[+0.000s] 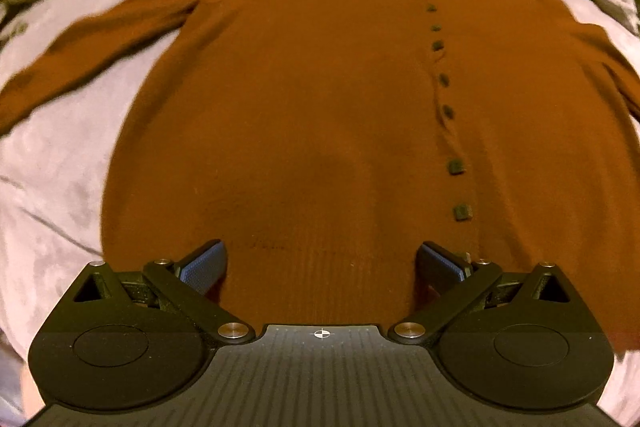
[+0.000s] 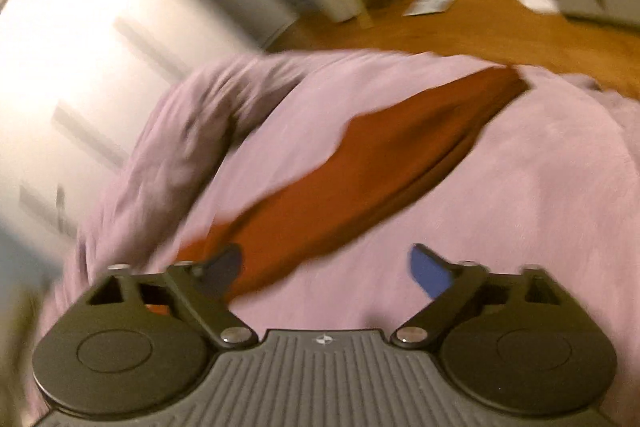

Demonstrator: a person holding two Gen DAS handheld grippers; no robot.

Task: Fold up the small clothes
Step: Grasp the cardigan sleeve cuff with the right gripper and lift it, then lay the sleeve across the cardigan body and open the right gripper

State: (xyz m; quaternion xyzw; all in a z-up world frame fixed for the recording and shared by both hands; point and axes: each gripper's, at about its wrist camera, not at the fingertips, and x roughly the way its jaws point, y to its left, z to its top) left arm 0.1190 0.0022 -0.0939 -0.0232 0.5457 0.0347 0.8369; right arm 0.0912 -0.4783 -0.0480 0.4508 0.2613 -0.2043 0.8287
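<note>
knit rust cardigan [image 1: 304,99] flat on wrinkled lilac sheet [image 1: 52,195], both hand-held grippers [image 1: 322,261] [image 2: 324,267] spread wide

No words, numbers or brand names are showing legibly anywhere in either view. The only sign is a small round crosshair mark, quartered light and dark, sitting on the ribbed body of the left gripper [image 1: 322,261] at the centre of its front edge, with short tick lines running to each side of it. The same mark is appearing on the right gripper [image 2: 324,265], blurred. A flat paper [image 2: 432,1] is lying on the floor [image 2: 500,31], but any print on it is smearing beyond reading.
</note>
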